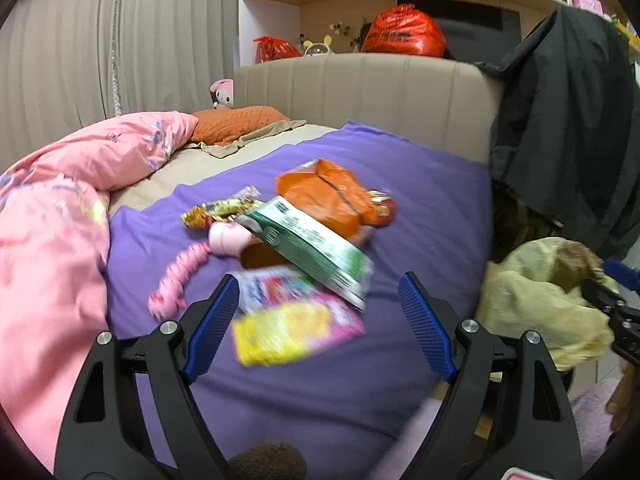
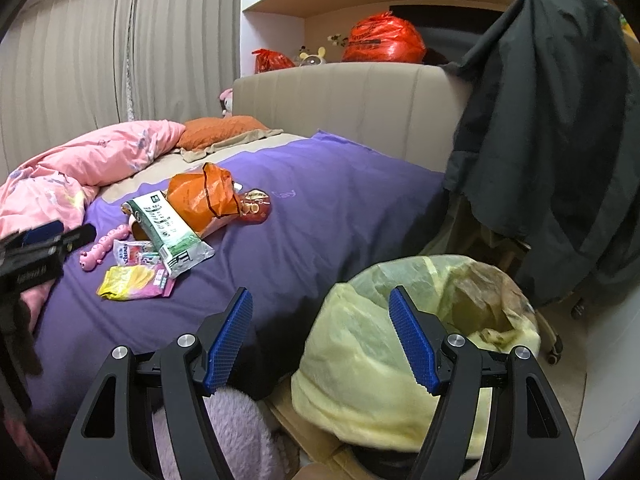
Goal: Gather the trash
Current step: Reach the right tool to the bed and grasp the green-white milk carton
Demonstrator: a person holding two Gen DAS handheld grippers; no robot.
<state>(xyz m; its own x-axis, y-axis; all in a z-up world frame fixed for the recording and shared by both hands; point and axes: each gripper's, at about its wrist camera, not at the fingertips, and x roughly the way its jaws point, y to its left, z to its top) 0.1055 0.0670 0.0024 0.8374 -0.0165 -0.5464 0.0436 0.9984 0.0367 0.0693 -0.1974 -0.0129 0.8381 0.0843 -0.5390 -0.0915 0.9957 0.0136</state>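
Purple cover [image 2: 320,208] spreads over the near half of the bed, and the litter sits in one loose heap on it. Five wrappers can be counted: an orange packet [image 2: 200,196], a green-and-white packet [image 2: 172,236] leaning across it, a yellow-and-pink packet [image 2: 134,282] nearest the edge, a small white-and-red sachet [image 2: 132,252] partly under the green one, and a red wrapper [image 2: 256,206] behind the orange one. The left view adds a sixth, a yellow-red printed wrapper [image 1: 218,210], though blur makes it hard to read. One pink caterpillar toy [image 2: 102,248] lies just beside the heap.

One bin lined with a yellow bag [image 2: 400,344] stands on the floor beside the bed, its mouth open. A dark jacket [image 2: 552,120] hangs over a chair behind it. Two red plastic bags [image 2: 382,38] rest on the ledge above the headboard. A pink duvet [image 2: 80,168] is bunched up on the far side of the bed.

The left gripper [image 1: 320,322] hovers over the yellow-and-pink packet, jaws spread, holding nothing. The right gripper [image 2: 320,340] hangs between the bed's edge and the bin, jaws likewise spread and empty.
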